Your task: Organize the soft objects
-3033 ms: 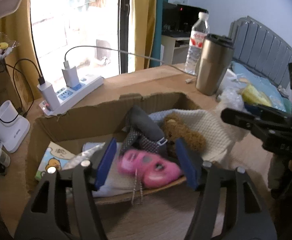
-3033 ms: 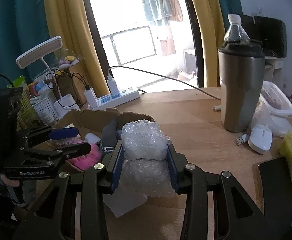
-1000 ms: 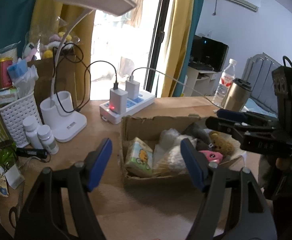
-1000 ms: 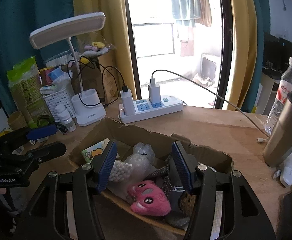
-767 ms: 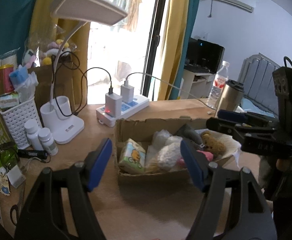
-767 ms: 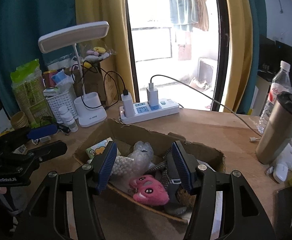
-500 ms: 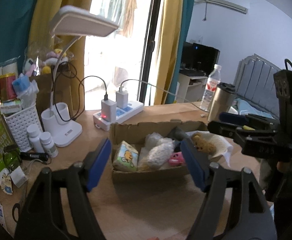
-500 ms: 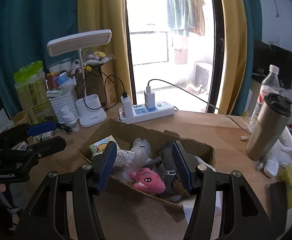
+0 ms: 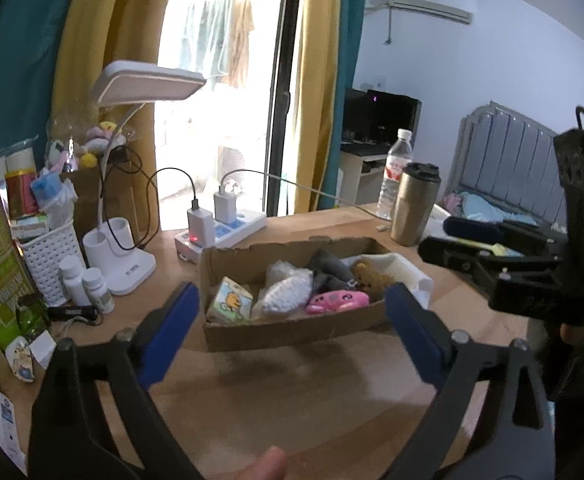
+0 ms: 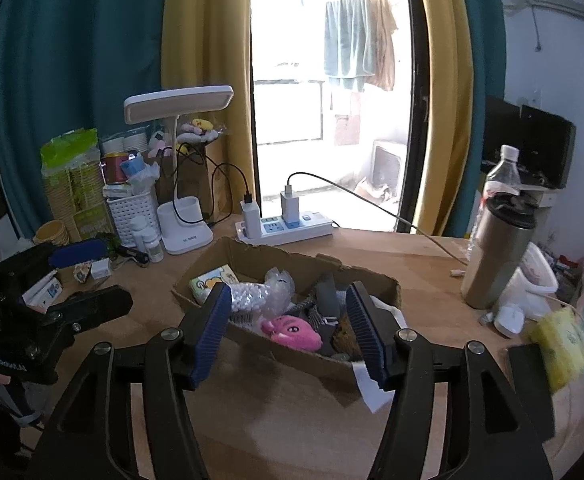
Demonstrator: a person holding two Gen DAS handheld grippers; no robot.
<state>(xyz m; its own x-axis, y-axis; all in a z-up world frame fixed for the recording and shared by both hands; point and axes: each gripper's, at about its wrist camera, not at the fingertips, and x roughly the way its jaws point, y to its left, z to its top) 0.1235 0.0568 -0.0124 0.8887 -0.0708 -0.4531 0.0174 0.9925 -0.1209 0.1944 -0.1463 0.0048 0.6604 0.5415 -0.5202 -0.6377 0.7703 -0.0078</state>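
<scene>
A shallow cardboard box [image 9: 292, 332] [image 10: 252, 256] sits mid-table, filled with soft things. They include a pink plush [image 9: 337, 301] [image 10: 292, 332], bubble wrap [image 9: 288, 284] [image 10: 278, 284], a brown teddy bear [image 9: 371, 276], a grey sock [image 9: 327, 266], a white knitted cloth [image 9: 405, 270] and a cartoon tissue pack [image 9: 230, 302] [image 10: 212, 278]. My left gripper [image 9: 292, 308] hangs in front of the box, its jaws opening wide with nothing between the pads. My right gripper [image 10: 288, 300] is open and empty, short of the box's near wall.
Behind the box lie a power strip [image 10: 292, 226] with chargers and a white desk lamp [image 10: 180, 108]. A white basket [image 9: 54, 254] and pill bottles stand at the left. A steel tumbler [image 10: 495, 252], a water bottle [image 9: 393, 172] and a mouse [image 10: 509, 320] stand at the right.
The bubble wrap has left the right gripper and the pink plush the left; both lie in the box. Both grippers drew back and rose. The left jaws spread wider.
</scene>
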